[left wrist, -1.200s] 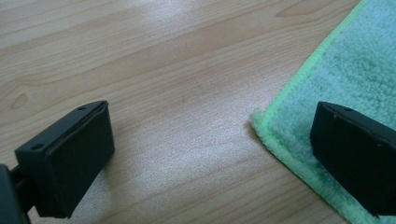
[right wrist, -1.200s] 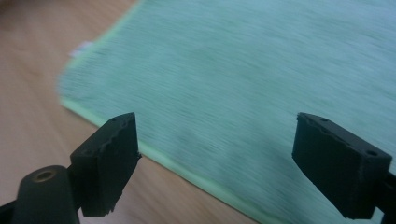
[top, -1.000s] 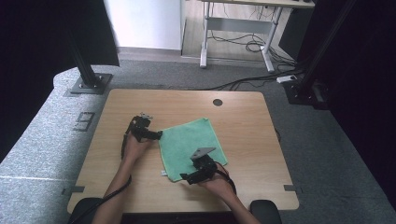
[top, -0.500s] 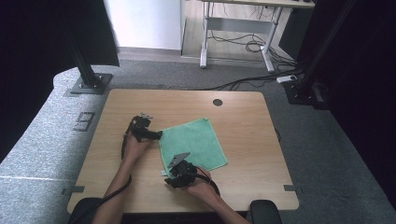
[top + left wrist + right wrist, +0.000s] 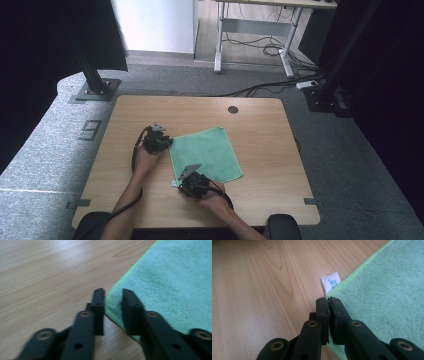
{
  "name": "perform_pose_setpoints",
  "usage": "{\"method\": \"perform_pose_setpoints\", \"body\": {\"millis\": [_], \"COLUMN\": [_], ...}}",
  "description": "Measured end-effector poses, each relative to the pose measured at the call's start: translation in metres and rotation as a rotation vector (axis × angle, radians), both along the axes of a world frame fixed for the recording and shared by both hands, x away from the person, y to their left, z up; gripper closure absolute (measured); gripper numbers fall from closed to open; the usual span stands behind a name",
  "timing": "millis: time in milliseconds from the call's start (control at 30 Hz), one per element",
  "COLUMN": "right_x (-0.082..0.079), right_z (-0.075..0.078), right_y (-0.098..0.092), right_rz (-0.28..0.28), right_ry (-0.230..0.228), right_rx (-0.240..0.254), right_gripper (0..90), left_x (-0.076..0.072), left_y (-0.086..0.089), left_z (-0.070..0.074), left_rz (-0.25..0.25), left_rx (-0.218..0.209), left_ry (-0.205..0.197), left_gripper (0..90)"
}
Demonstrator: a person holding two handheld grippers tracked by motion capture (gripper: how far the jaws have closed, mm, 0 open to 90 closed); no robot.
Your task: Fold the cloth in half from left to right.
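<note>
- You had a green cloth (image 5: 206, 154) lying flat on the wooden desk (image 5: 260, 120), a little toward your side of the middle and turned at a slight angle to the desk's edges.
- Your left tool (image 5: 159, 142) sat at the cloth's left corner, low over the desk, with your left hand (image 5: 146, 159) behind it.
- From the left gripper view, the left tool (image 5: 113, 295) had just been closing, and a corner of the cloth (image 5: 172, 285) bulged up between its two black jaws. A narrow gap was left there; the picture is blurred, so the pads probably pressed the fabric, though I cannot be sure.
- Your right tool (image 5: 189, 179) was at the cloth's near corner, close to your edge of the desk, held by your right hand (image 5: 212, 192).
- In the right gripper view, the right tool (image 5: 328, 301) had just been closing too, and its jaws stood pressed together on the cloth's (image 5: 387, 290) hem, right at the edge.
- A small white label (image 5: 331, 284) with blue print stuck out from that hem just beyond the jaw tips, lying on the bare wood.
- The rest of the cloth was spread smooth, away from both tools.
</note>
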State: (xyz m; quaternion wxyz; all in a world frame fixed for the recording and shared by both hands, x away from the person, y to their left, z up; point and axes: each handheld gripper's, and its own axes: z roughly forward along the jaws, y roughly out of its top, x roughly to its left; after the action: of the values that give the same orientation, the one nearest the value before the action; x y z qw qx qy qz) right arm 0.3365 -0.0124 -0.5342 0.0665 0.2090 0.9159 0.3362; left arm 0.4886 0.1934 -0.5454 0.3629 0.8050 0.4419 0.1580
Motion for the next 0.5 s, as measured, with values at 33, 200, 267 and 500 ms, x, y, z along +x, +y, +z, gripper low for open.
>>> {"method": "perform_pose_setpoints", "body": {"millis": [33, 200, 267, 500], "right_x": [0.000, 0.000, 0.000, 0.000], "right_z": [0.000, -0.001, -0.001, 0.000], "right_y": [0.001, 0.004, 0.006, 0.017], "right_rz": [0.001, 0.006, 0.008, 0.037], "right_ry": [-0.001, 0.002, 0.009, 0.019], "right_rx": [0.001, 0.010, 0.015, 0.020], "right_gripper": [85.0, 85.0, 84.9, 85.3], "left_x": [0.000, 0.002, 0.001, -0.006], "left_y": [0.001, 0.007, 0.009, 0.024], "left_z": [0.000, 0.000, 0.000, 0.007], "left_rz": [-0.003, 0.013, 0.024, 0.058], "left_rx": [-0.016, -0.069, -0.072, -0.040], "left_ry": [0.012, 0.048, 0.056, 0.063], "left_gripper": [80.6, 86.7, 86.8, 86.9]}}
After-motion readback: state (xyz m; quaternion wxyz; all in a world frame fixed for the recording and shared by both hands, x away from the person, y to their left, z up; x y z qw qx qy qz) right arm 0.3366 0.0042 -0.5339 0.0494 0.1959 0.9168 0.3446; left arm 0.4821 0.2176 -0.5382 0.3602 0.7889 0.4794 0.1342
